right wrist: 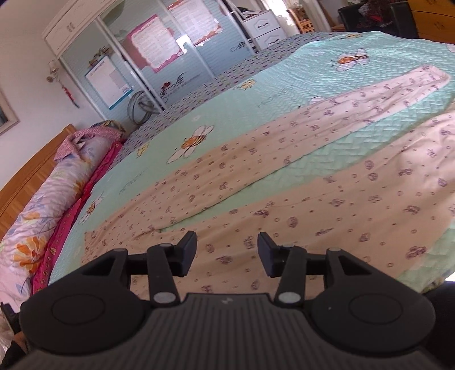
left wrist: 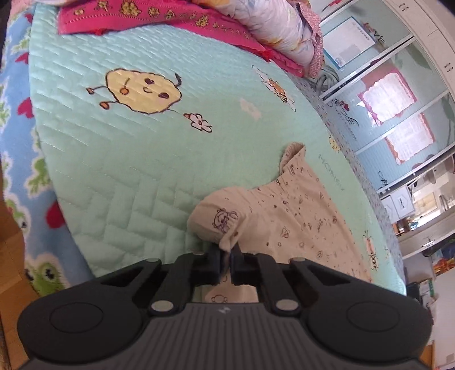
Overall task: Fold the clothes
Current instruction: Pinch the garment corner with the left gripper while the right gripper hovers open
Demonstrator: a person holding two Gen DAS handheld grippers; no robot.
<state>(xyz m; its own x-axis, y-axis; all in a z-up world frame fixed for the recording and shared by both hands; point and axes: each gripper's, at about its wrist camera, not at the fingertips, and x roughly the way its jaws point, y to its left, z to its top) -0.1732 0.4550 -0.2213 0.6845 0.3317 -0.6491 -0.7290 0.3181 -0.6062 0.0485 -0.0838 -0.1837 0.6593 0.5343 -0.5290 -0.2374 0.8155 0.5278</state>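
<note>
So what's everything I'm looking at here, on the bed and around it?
pyjama garment: one, cream with small purple prints, spread on the quilt.
quilt: one, mint green with bee and flower cartoons, covering the bed.
pink cloth: one, magenta with yellow flowers, at the head of the bed.
rolled duvet: one, pale floral, beside the wooden headboard.
wardrobe: one, white frame, sliding doors with posters, past the bed.
left tool: one, black, shut on a garment edge.
right tool: one, black, open above the garment.

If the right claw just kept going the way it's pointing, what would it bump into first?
Most likely the cream printed garment spread on the bed. The open right claw angles down over it with nothing in between, though depth is hard to judge.
</note>
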